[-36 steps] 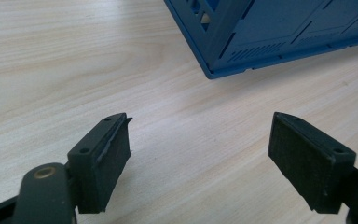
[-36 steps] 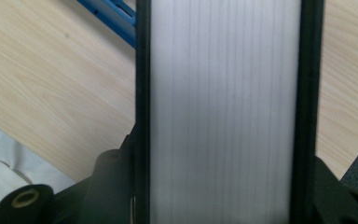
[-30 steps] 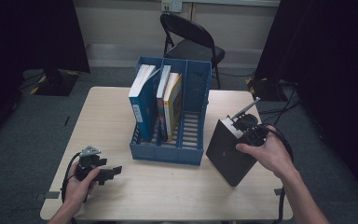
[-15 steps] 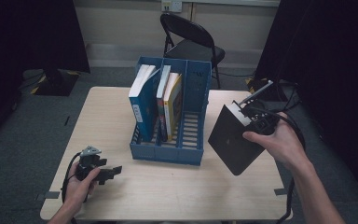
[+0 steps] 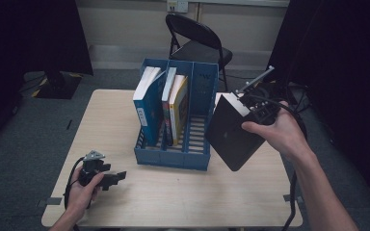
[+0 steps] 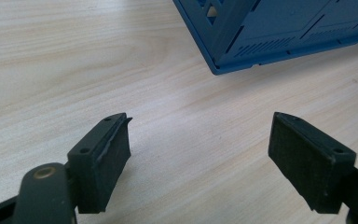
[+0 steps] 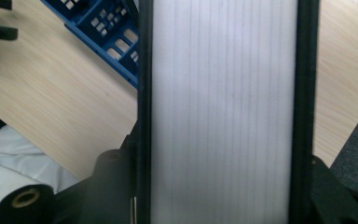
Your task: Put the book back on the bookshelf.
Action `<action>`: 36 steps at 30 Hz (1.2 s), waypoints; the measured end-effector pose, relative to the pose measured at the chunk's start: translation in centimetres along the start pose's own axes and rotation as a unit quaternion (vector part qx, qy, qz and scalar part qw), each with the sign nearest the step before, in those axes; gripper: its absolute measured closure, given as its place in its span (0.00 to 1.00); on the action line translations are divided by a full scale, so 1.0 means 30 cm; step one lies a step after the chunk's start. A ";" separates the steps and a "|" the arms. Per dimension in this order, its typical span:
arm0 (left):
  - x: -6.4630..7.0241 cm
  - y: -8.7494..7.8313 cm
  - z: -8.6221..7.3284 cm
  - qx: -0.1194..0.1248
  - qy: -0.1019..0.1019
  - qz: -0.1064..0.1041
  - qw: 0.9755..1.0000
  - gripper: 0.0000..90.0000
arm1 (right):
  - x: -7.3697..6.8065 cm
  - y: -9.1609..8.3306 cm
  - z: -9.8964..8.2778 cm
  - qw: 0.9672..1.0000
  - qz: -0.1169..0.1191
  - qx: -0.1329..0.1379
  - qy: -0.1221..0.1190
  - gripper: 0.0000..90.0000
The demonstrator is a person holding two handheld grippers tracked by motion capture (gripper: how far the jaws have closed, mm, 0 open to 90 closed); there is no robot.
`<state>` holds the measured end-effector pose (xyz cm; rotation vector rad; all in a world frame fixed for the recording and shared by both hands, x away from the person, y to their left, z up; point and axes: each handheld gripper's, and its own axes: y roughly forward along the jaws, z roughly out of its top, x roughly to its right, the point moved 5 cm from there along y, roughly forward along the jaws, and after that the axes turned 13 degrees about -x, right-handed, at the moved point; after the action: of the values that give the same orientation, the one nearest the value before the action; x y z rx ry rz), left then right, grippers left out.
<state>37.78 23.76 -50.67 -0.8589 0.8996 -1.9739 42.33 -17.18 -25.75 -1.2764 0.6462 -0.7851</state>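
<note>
The black book was held tilted in the right gripper's jaws, beside the blue rack's empty right slot; the left gripper's jaws were held wide.

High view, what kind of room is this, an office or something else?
Probably a recording studio or lab, not an office: black curtains hang at both sides, one wooden table stands on grey carpet, and a folding chair waits behind it.

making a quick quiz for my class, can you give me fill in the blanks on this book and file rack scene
1. The right claw is clamped on a thick book with a ____ cover.
2. The blue file rack has ____ compartments.
3. The compartment nearest the held book is ____.
4. The left claw rests low over the table with its jaws ____.

Missing words: black; three; empty; open
</note>
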 end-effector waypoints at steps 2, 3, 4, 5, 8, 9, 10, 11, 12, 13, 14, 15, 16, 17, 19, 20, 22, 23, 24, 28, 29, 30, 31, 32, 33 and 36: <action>-0.001 0.000 0.000 -0.001 0.000 0.000 1.000 0.23 | -0.009 -0.003 0.029 1.000 0.000 -0.002 0.003 0.60; -0.003 0.001 0.000 0.000 0.000 0.001 1.000 0.23 | -0.013 -0.002 0.060 1.000 0.002 -0.004 0.007 0.60; -0.003 0.001 0.000 0.000 0.000 0.001 1.000 0.23 | -0.013 -0.002 0.060 1.000 0.002 -0.004 0.007 0.60; -0.002 -0.001 0.001 0.004 -0.004 0.004 1.000 0.23 | -0.012 0.002 0.092 1.000 0.009 -0.005 0.012 0.60; -0.006 -0.010 0.002 0.010 -0.001 0.004 1.000 0.23 | -0.012 0.015 0.137 1.000 0.012 -0.005 0.023 0.60; -0.008 -0.010 0.001 0.011 -0.005 0.004 1.000 0.23 | -0.011 0.020 0.151 1.000 0.010 -0.007 0.026 0.60; -0.010 -0.010 0.000 0.011 -0.005 0.003 1.000 0.23 | -0.011 0.026 0.165 0.999 0.010 -0.008 0.030 0.60; -0.011 -0.010 0.000 0.011 -0.005 0.004 1.000 0.23 | -0.012 0.032 0.178 0.999 0.011 -0.011 0.037 0.60; -0.011 -0.010 0.000 0.011 -0.005 0.004 1.000 0.23 | -0.011 0.038 0.191 0.999 0.010 -0.015 0.042 0.60; -0.012 -0.010 0.000 0.011 -0.005 0.004 1.000 0.23 | -0.008 0.043 0.202 0.999 0.011 -0.019 0.047 0.60; -0.012 -0.010 0.000 0.011 -0.005 0.004 1.000 0.23 | -0.008 0.043 0.202 0.999 0.011 -0.019 0.047 0.60; -0.011 -0.011 0.000 0.010 -0.004 0.002 1.000 0.23 | -0.007 0.056 0.225 0.998 0.011 -0.023 0.058 0.60; -0.011 -0.011 0.000 0.010 -0.004 0.002 1.000 0.23 | -0.007 0.056 0.225 0.998 0.011 -0.023 0.058 0.60; -0.010 -0.011 0.000 0.010 -0.004 0.000 1.000 0.23 | -0.003 0.068 0.247 0.997 0.013 -0.028 0.070 0.60; -0.008 -0.011 0.000 0.011 -0.004 -0.001 1.000 0.23 | -0.001 0.074 0.259 0.997 0.015 -0.029 0.075 0.60; -0.008 -0.011 -0.001 0.011 -0.003 -0.002 1.000 0.23 | 0.002 0.079 0.270 0.996 0.016 -0.029 0.080 0.60; -0.007 -0.009 0.000 0.009 -0.002 -0.002 1.000 0.23 | 0.000 0.086 0.291 0.995 0.015 -0.034 0.088 0.60; -0.005 -0.008 0.001 0.011 -0.004 -0.003 1.000 0.23 | 0.000 0.094 0.312 0.994 0.017 -0.040 0.097 0.60; -0.005 -0.008 0.001 0.011 -0.004 -0.003 1.000 0.23 | 0.000 0.094 0.312 0.994 0.017 -0.040 0.097 0.60; -0.005 -0.009 0.000 0.009 0.002 -0.002 1.000 0.23 | -0.007 0.105 0.355 0.992 0.015 -0.044 0.116 0.60; -0.004 -0.008 0.000 0.009 0.000 -0.003 1.000 0.23 | -0.014 0.113 0.376 0.991 0.008 -0.044 0.125 0.60; -0.003 -0.007 0.001 0.010 0.000 -0.004 1.000 0.23 | -0.014 0.113 0.376 0.991 0.008 -0.044 0.125 0.60; -0.003 -0.008 0.001 0.009 0.002 -0.005 1.000 0.23 | -0.015 0.118 0.386 0.990 0.004 -0.046 0.132 0.60; -0.002 -0.008 0.001 0.009 0.003 -0.006 1.000 0.23 | -0.014 0.124 0.395 0.989 0.005 -0.046 0.138 0.60; -0.001 -0.007 0.001 0.010 0.002 -0.005 1.000 0.23 | -0.012 0.131 0.402 0.989 0.003 -0.048 0.143 0.60; 0.000 -0.007 0.001 0.008 0.004 -0.007 1.000 0.23 | -0.008 0.139 0.422 0.986 0.001 -0.051 0.156 0.60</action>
<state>37.72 23.83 -50.49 -0.8497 0.8831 -1.9954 52.88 -9.21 -27.50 -1.2559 0.9497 -0.9719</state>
